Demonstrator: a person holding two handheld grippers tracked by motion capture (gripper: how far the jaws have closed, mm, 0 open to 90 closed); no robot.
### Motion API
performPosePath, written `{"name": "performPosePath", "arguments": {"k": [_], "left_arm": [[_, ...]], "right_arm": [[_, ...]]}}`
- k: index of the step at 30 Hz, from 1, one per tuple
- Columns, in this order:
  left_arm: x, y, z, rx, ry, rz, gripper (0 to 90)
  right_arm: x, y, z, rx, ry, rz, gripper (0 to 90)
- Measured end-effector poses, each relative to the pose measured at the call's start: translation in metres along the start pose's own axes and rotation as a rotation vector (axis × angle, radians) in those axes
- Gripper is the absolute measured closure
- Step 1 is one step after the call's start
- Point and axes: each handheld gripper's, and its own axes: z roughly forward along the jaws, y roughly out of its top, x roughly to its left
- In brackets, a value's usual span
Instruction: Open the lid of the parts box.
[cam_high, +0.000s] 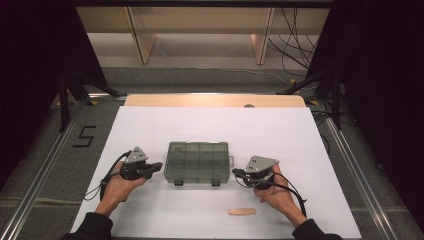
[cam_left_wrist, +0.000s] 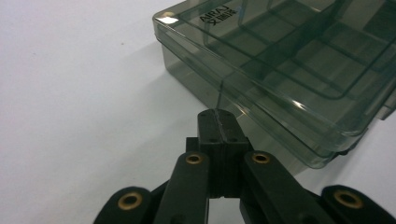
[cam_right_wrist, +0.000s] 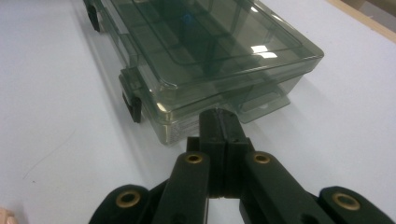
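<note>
High view. White sheet (cam_high: 210, 130) over a wooden table (cam_high: 215, 100), whose far edge shows bare. Smoky translucent compartment box (cam_high: 198, 162), lid down, at mid-sheet; two dark latches on its near side; dividers faintly visible, contents not discernible. Left gripper (cam_high: 159, 166) just left of the box, held in the left hand (cam_high: 119, 187); right gripper (cam_high: 235, 172) just right of it, in the right hand (cam_high: 272, 190). Contact with the box cannot be judged at this size. Small flat wooden stick (cam_high: 241, 211) on the sheet near the right forearm, apart from the box. Both sleeves cut off at the bottom edge.

Left gripper view. Left gripper (cam_left_wrist: 218, 113): jaws pressed together, nothing between them, tips close against the box's (cam_left_wrist: 280, 60) side wall. Embossed lettering on the lid, too blurred to read. Far end of the box cut off.

Right gripper view. Right gripper (cam_right_wrist: 220, 113): jaws closed flush, empty, tips at the box's (cam_right_wrist: 205, 42) end, by a protruding tab (cam_right_wrist: 266, 100). One latch (cam_right_wrist: 134, 105) visible; a blue speck inside, unidentifiable. Pale object clipped at bottom-left corner.
</note>
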Motion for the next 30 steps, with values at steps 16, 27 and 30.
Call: {"name": "performPosePath", "arguments": {"k": [16, 27, 30], "left_arm": [[-0.012, 0.006, 0.0, -0.001, -0.042, 0.068, 89.8], [-0.017, 0.012, -0.001, -0.071, -0.039, 0.028, 89.8], [-0.016, 0.015, -0.002, -0.098, -0.025, 0.036, 89.8]], "right_arm": [[0.001, 0.005, 0.007, -0.017, 0.025, -0.005, 90.0], [-0.001, 0.012, 0.008, -0.065, 0.005, -0.006, 90.0], [-0.001, 0.015, 0.008, -0.083, -0.001, -0.003, 90.0]]}}
